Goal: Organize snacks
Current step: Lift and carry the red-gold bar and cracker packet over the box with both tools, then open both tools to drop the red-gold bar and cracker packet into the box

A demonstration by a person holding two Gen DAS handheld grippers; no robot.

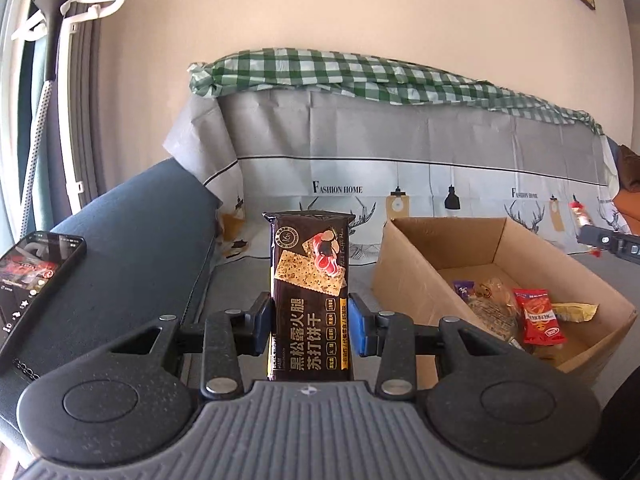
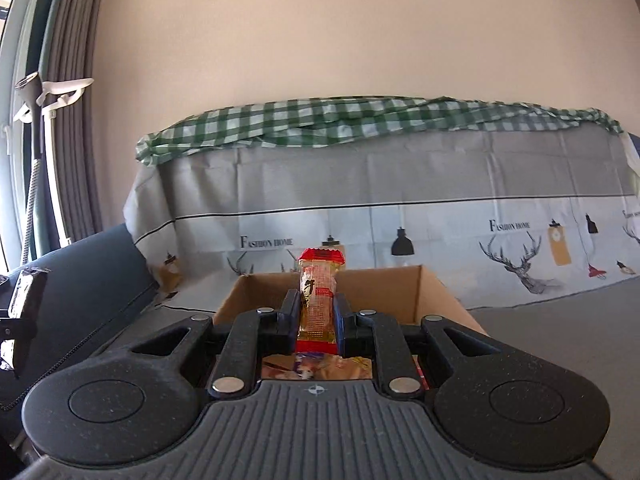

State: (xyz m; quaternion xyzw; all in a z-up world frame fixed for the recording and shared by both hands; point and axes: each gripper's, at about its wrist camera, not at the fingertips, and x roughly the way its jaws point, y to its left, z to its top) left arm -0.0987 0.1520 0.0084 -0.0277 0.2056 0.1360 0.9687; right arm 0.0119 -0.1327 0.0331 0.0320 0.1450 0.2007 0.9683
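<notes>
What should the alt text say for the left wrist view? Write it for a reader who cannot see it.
The left gripper holds a dark cracker packet upright between its blue-padded fingers. To its right an open cardboard box holds several snack packets, including a red one. A phone with a lit screen lies at far left.
</notes>
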